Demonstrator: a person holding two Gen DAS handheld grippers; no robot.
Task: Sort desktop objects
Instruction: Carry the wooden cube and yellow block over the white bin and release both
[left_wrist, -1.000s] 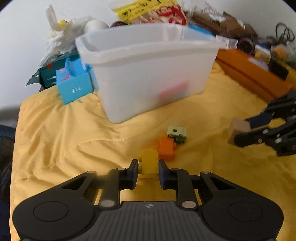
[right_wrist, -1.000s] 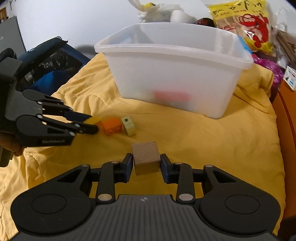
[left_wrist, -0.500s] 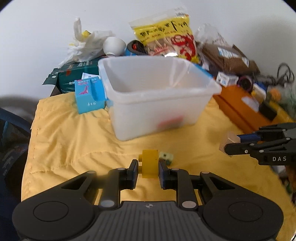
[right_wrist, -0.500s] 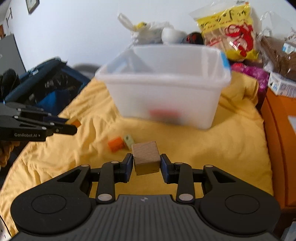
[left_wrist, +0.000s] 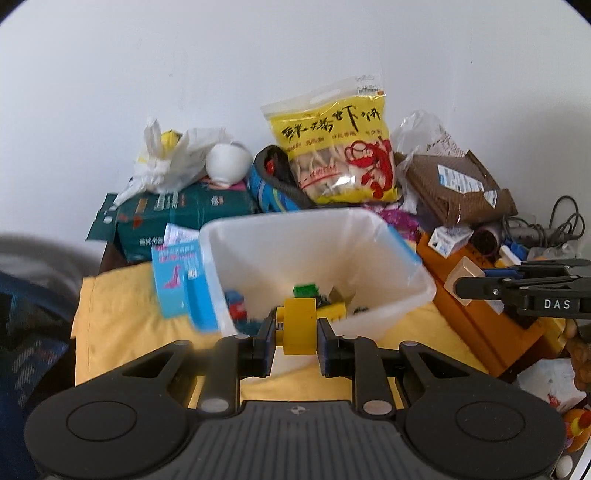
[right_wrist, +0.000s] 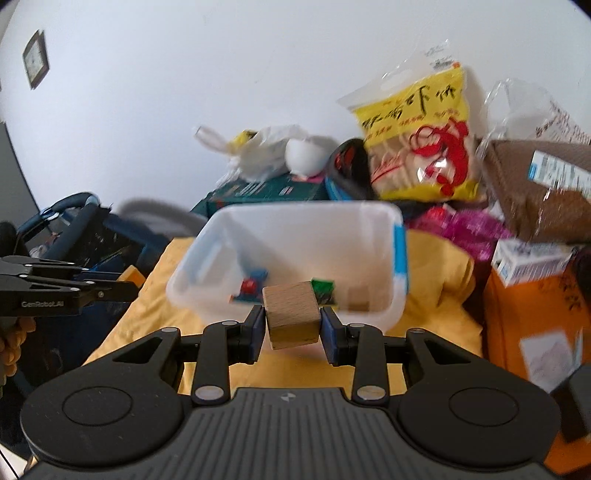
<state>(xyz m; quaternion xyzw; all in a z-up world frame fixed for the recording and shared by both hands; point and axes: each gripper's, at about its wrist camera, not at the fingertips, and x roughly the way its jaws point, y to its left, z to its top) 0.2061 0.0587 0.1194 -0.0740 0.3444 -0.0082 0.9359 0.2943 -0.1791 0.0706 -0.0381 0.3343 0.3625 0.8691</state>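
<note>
Left gripper (left_wrist: 296, 334) jaws clamped on a yellow brick (left_wrist: 297, 325); right gripper (right_wrist: 293, 326) pinching a wooden cube (right_wrist: 291, 314); both look light and rigid, flat sides grip easily.

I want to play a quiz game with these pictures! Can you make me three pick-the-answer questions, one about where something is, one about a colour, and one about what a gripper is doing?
1. Where is the green block?
A. inside the white bin
B. on the yellow cloth
C. in a gripper

2. What colour is the block in the left gripper?
A. red
B. yellow
C. blue

3. What is the right gripper doing?
A. hanging open
B. squeezing a wooden cube
C. holding a bag

Answers:
1 A, it lies on the bin's floor.
2 B, the yellow block sits between its pads.
3 B, its pads press the cube's sides.
</note>
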